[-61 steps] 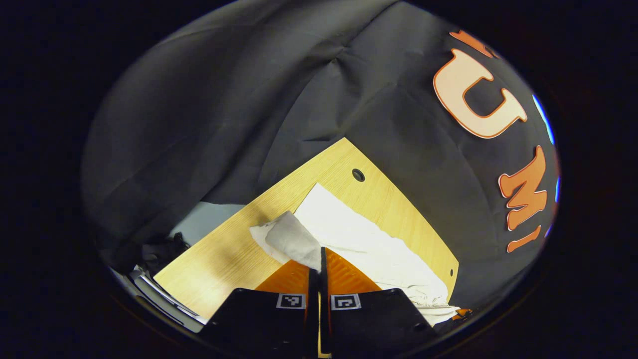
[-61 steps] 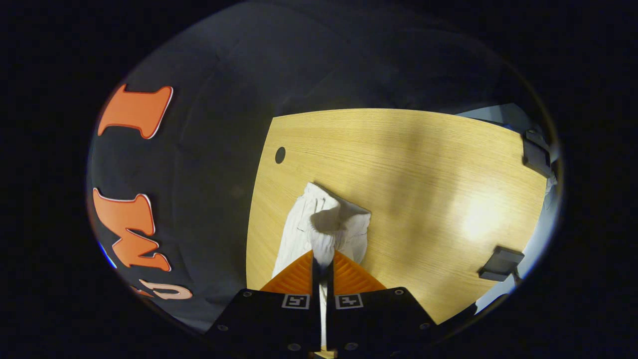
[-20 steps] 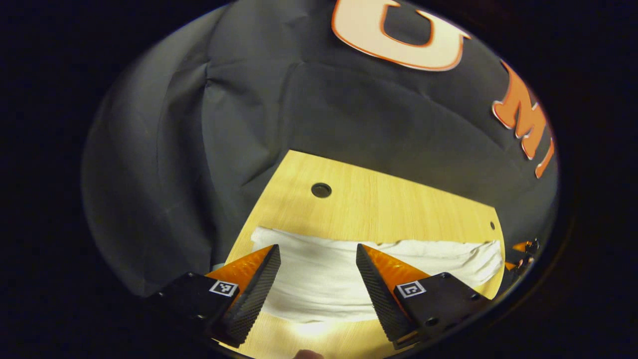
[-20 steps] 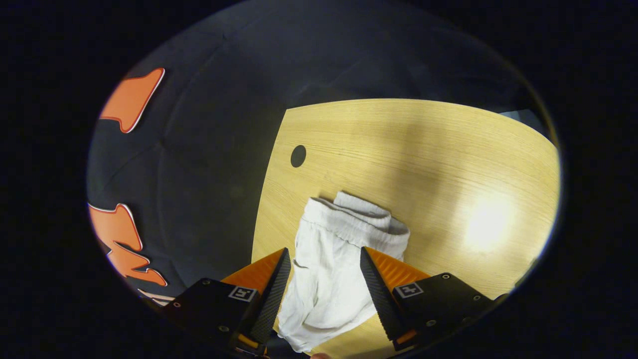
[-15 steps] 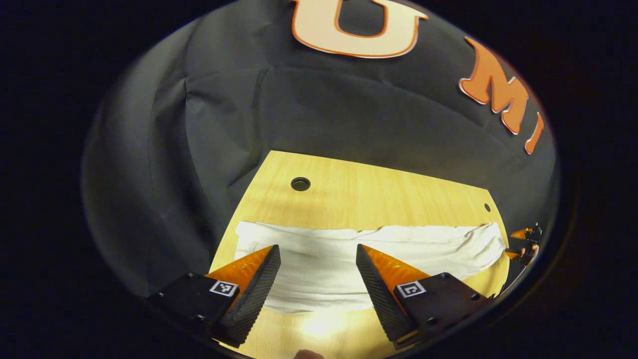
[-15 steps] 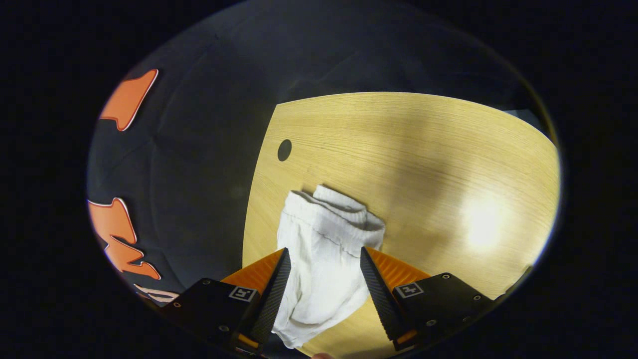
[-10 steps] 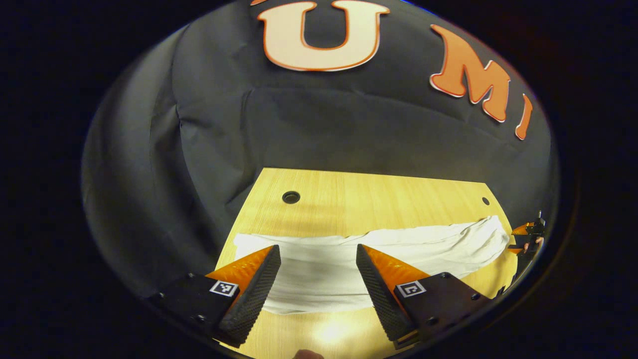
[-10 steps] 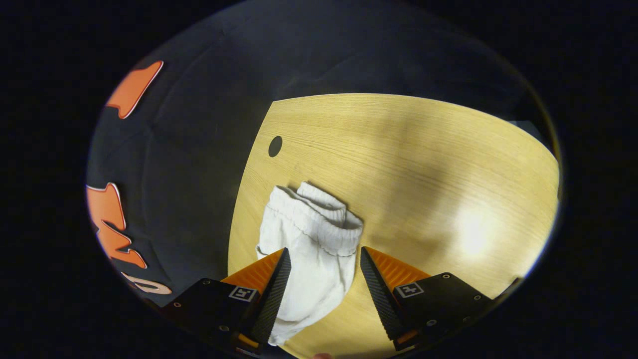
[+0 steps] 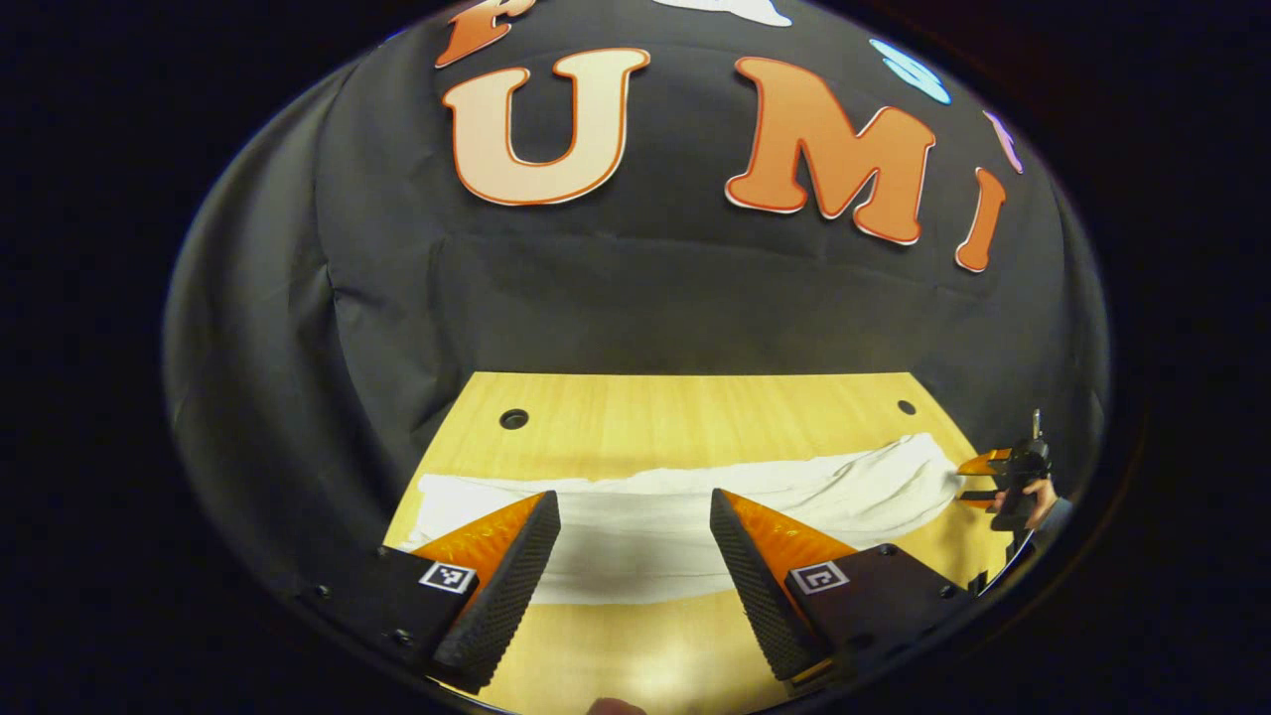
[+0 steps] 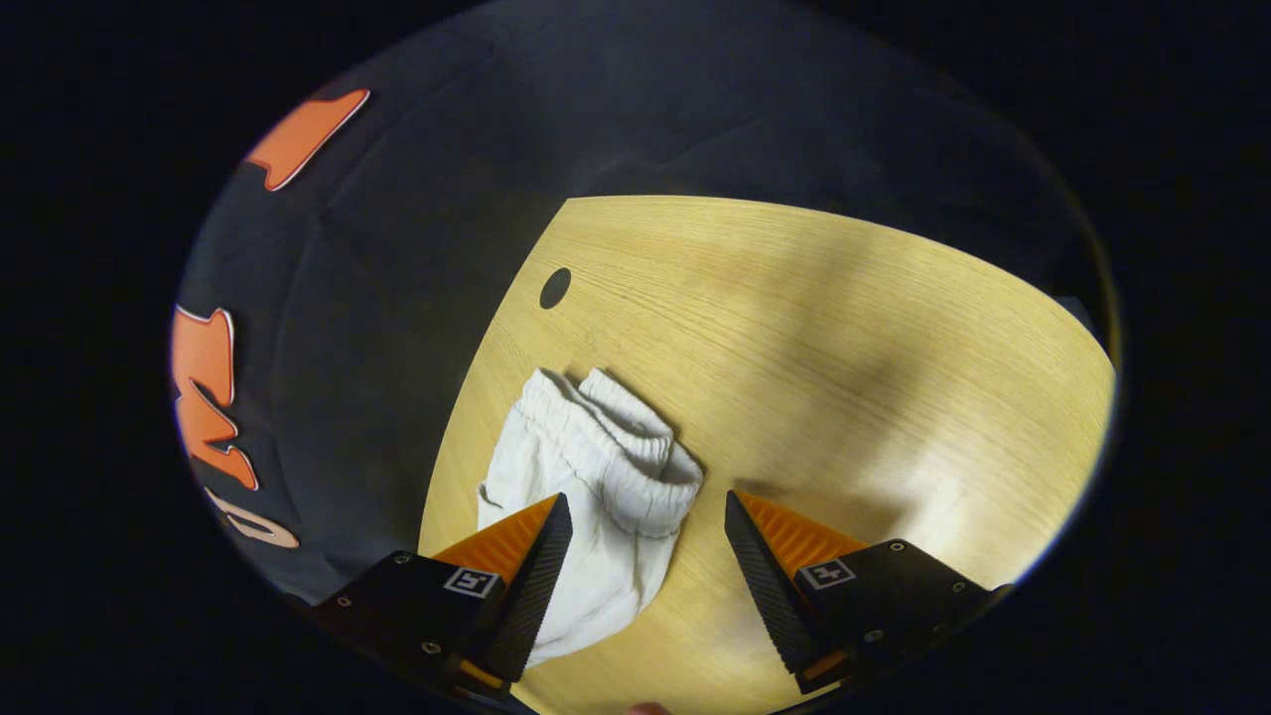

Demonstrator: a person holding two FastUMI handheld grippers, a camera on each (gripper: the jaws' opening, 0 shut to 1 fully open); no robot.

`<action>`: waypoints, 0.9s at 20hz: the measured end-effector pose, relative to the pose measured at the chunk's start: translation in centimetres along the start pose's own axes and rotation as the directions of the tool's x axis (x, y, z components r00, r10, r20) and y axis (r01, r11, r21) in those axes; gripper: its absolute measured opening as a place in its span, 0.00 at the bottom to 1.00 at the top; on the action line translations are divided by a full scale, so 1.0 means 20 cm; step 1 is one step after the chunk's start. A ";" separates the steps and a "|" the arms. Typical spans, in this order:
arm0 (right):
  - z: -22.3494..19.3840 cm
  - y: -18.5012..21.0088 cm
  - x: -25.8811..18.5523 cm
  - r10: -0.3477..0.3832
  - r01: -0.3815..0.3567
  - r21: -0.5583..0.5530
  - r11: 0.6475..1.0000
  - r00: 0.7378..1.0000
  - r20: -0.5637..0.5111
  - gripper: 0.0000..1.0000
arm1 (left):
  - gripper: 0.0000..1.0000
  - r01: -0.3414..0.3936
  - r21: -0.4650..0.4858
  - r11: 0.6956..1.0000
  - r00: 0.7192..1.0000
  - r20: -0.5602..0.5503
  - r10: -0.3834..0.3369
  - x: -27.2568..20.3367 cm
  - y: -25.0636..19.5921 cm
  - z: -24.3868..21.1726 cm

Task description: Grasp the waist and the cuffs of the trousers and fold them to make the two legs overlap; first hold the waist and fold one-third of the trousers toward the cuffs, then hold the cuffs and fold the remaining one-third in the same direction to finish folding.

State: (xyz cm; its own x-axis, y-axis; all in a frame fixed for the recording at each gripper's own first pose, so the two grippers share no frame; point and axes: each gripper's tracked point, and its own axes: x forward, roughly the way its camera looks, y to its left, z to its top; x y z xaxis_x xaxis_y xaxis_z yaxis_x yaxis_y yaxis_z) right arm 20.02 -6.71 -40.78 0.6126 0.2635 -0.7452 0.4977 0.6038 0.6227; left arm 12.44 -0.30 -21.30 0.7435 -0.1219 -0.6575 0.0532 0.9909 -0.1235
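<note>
In the left gripper view, the left tongs stand wide apart, holding nothing. The white trousers lie flat on the wooden surface as a long band running crosswise just ahead of the tips, passing between and behind the 2 fingers. The cuff end sits ahead and to the left of the tongs; the far end stretches away to the right, where the right tongs show small at the edge with a hand behind them. How those distant tongs stand is too small to tell there.

In the right gripper view, the right tongs are also spread wide and grip nothing. The trousers lie on the surface with the gathered waist just ahead of the tips, between them and leaning toward the left finger. The cloth runs back under that finger. A round hole in the surface lies farther ahead, to the left.
</note>
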 end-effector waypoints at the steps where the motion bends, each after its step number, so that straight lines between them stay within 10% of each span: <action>1: 0.00 -0.01 0.03 0.001 -0.001 -0.013 1.000 1.000 0.002 0.94 | 0.99 -0.001 -0.002 1.000 1.000 0.005 0.001 -0.02 -0.03 0.00; 8: 0.06 0.05 0.17 0.112 -0.110 -0.040 0.993 0.993 0.040 0.83 | 1.00 -0.028 -0.014 1.000 0.998 -0.048 0.027 -0.08 -0.11 -0.12; 18: 0.11 0.11 0.09 0.205 -0.209 0.021 0.978 0.971 0.122 0.23 | 1.00 -0.038 -0.029 0.999 0.997 -0.065 0.036 -0.20 -0.20 -0.29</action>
State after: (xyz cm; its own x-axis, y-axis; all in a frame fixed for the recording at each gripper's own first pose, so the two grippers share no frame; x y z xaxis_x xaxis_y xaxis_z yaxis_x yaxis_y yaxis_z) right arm 23.56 -6.47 -40.32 0.7717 0.2885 -0.5669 0.3713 0.5193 0.7697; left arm 5.39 -4.03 -22.43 0.7000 -0.0898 -0.7085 0.0062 0.9928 -0.1198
